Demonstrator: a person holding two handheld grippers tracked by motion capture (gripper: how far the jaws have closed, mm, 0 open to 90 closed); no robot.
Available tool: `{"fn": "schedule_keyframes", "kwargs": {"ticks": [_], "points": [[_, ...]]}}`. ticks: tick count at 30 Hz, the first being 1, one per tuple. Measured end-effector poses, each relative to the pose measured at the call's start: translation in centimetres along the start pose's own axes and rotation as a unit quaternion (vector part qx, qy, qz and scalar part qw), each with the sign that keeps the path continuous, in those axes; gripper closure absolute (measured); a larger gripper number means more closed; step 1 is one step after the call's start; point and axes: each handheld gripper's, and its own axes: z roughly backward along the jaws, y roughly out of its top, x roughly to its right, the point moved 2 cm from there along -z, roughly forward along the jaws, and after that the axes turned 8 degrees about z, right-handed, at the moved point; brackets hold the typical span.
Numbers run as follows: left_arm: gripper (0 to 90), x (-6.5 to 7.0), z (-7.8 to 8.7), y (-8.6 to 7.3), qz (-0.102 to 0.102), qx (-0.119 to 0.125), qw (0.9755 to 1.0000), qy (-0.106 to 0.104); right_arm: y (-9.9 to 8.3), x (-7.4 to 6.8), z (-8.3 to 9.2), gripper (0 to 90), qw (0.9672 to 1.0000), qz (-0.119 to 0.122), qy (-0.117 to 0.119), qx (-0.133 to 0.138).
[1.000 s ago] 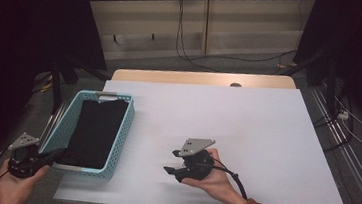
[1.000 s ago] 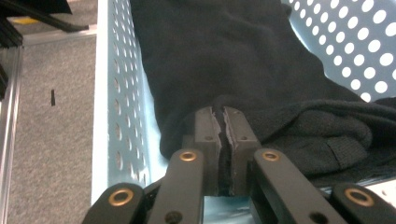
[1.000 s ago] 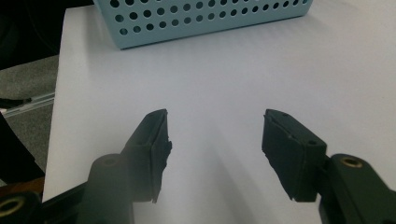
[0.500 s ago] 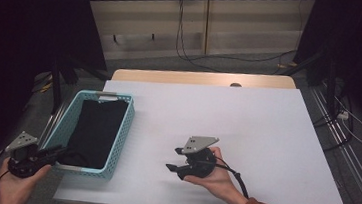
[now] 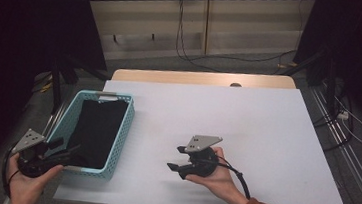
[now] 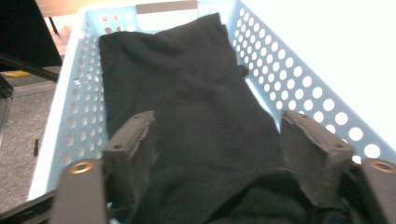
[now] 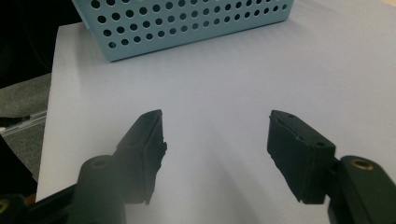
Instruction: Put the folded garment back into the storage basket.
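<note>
A black cloth [image 5: 97, 126] lies folded inside a light blue perforated basket [image 5: 120, 141] at the table's left edge. My left gripper [image 5: 66, 150] reaches over the basket's near end. Its jaws have just been opening. In the left gripper view it [image 6: 219, 140] stands open above the cloth [image 6: 187, 93], whose bunched near edge lies between the pads [image 6: 140, 140] untouched. My right gripper [image 5: 174, 158] rests in a hand at the table's middle front, pointing left. Its jaws [image 7: 215, 135] have just been opening a little, with only bare white table between them.
The white table [image 5: 266, 130] stretches to the right and back of the basket [image 7: 187, 23]. Dark stands and cables sit on the floor behind and to the right. The basket's wall [image 6: 299, 88] rises at both sides of the left gripper.
The left gripper's jaws have spread apart over the cloth, and that hand has shifted slightly toward the near left. The right hand has stayed where it was.
</note>
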Motion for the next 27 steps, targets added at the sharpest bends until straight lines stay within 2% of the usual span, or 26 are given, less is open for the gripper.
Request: {"fn": "schedule_keyframes", "kwargs": {"ticks": [4, 6, 7, 9, 10, 14, 20, 24, 27], "points": [[16.8, 0.9, -0.3, 0.2, 0.007, 0.020, 0.9997, -0.009, -0.2, 0.3, 0.4, 33.0, 0.9999, -0.005, -0.009, 0.004], [13.4, 1.3, -0.4, 0.4, -0.006, 0.030, 0.9995, -0.002, -0.3, 0.5, 0.7, 31.5, 0.9998, -0.007, -0.016, 0.006], [12.2, 1.5, -0.4, 0.4, -0.006, 0.033, 0.9994, -0.004, -0.4, 0.6, 0.9, 30.5, 0.9998, -0.008, -0.018, 0.008], [11.6, 2.0, -0.7, 0.5, 0.001, 0.036, 0.9992, -0.018, -0.5, 0.7, 1.1, 29.6, 0.9998, -0.010, -0.017, 0.009], [10.4, 2.3, -0.9, 0.5, -0.013, 0.031, 0.9993, -0.015, -0.5, 0.7, 1.2, 28.6, 0.9997, -0.010, -0.019, 0.010], [6.8, 3.4, -1.5, 0.6, -0.031, 0.033, 0.9987, -0.022, -0.6, 0.6, 1.5, 24.4, 0.9996, -0.013, -0.024, 0.012], [4.0, 4.9, -2.2, 0.8, -0.037, 0.030, 0.9982, -0.036, -0.9, 1.0, 1.9, 13.7, 0.9989, -0.027, -0.039, 0.008], [3.9, 6.0, -2.8, 0.8, -0.035, 0.031, 0.9976, -0.050, -1.3, 1.2, 2.4, 13.9, 0.9980, -0.047, -0.041, 0.005], [3.9, 6.9, -3.3, 0.7, -0.035, 0.029, 0.9975, -0.054, -1.6, 1.4, 3.0, 10.2, 0.9973, -0.049, -0.055, 0.004]]}}
